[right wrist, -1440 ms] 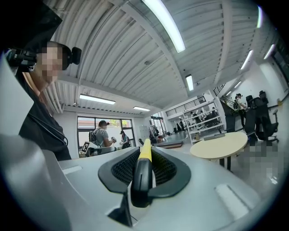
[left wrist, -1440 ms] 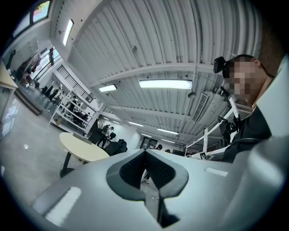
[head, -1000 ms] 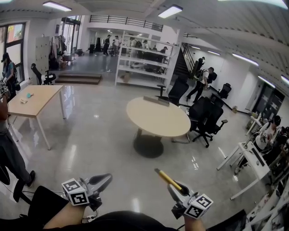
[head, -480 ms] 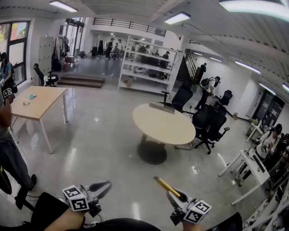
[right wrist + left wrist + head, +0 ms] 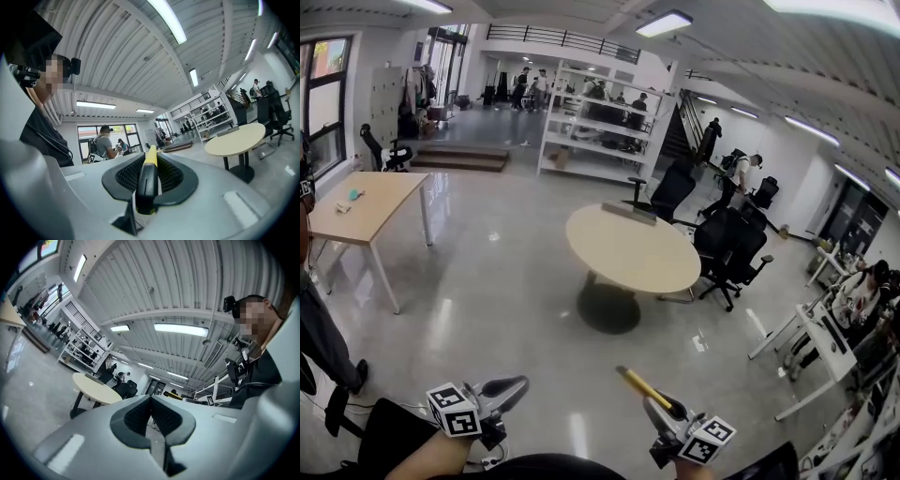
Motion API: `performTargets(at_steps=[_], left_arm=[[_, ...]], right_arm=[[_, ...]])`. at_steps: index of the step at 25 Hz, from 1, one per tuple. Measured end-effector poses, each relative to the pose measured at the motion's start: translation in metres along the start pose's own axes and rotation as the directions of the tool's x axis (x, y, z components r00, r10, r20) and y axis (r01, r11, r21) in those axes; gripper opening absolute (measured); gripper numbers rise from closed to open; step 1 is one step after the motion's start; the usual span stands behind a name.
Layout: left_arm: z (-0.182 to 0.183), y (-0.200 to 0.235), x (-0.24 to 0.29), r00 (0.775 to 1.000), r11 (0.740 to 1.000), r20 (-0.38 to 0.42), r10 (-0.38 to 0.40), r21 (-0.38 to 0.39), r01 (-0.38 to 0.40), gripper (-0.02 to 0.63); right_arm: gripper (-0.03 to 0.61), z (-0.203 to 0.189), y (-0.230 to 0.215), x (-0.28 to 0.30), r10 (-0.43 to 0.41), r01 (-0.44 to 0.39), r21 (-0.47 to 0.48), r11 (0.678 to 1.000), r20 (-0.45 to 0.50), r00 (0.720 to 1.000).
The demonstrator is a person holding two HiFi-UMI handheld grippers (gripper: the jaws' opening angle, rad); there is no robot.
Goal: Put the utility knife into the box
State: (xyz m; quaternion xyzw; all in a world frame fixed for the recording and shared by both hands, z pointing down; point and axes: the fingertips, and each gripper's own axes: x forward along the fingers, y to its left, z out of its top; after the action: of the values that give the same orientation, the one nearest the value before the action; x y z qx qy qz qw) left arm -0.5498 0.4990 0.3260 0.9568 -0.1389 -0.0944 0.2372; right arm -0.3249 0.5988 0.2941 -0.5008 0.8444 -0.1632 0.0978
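Observation:
The utility knife (image 5: 637,382), yellow with a black grip, juts up and to the left out of my right gripper (image 5: 652,404), which is shut on it at the bottom right of the head view. In the right gripper view the knife (image 5: 148,174) lies clamped between the ribbed pads (image 5: 125,177), its yellow end pointing away. At bottom left, my left gripper (image 5: 522,382) is held level with its jaws together and nothing in them. In its own view the left gripper (image 5: 151,400) shows pads meeting along one seam. No box shows in any view.
I stand in a large office hall with a glossy floor. A round beige table (image 5: 628,248) stands ahead, black office chairs (image 5: 731,248) to its right. A wooden table (image 5: 366,202) and a person (image 5: 317,323) are at left, white desks (image 5: 825,337) at right, shelving (image 5: 591,127) behind.
The head view has swayed slightly and both grippers sit a little lower in it. The knife stays in the right gripper's jaws, and the left gripper stays shut.

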Motion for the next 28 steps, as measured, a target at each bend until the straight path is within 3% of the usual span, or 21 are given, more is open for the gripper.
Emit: performTargets(at_steps=[8,12,18,28], left_arm=[[-0.015,-0.033,0.111,0.999,0.998,-0.003,0.038,0.058,-0.038,0.000],[-0.024,-0.061,0.186,1.000,0.998,0.005,0.024,0.054,-0.024,0.000],[-0.053,-0.083,0.282,1.000,0.998,-0.024,-0.001,0.061,0.002,0.000],[-0.063,-0.076,0.349,0.998,0.999,-0.062,-0.027,0.041,0.030,0.000]], right_arm=[[0.091,0.040,-0.105,-0.050,0.050,-0.050,0.003,0.999,0.029,0.998],[0.091,0.071,-0.159,-0.090,0.065,-0.064,-0.020,0.998,0.027,0.998],[0.091,0.087,-0.241,-0.139,0.043,-0.042,-0.010,0.999,0.033,0.999],[0.091,0.108,-0.296,-0.157,0.012,-0.013,0.017,1.000,0.054,0.998]])
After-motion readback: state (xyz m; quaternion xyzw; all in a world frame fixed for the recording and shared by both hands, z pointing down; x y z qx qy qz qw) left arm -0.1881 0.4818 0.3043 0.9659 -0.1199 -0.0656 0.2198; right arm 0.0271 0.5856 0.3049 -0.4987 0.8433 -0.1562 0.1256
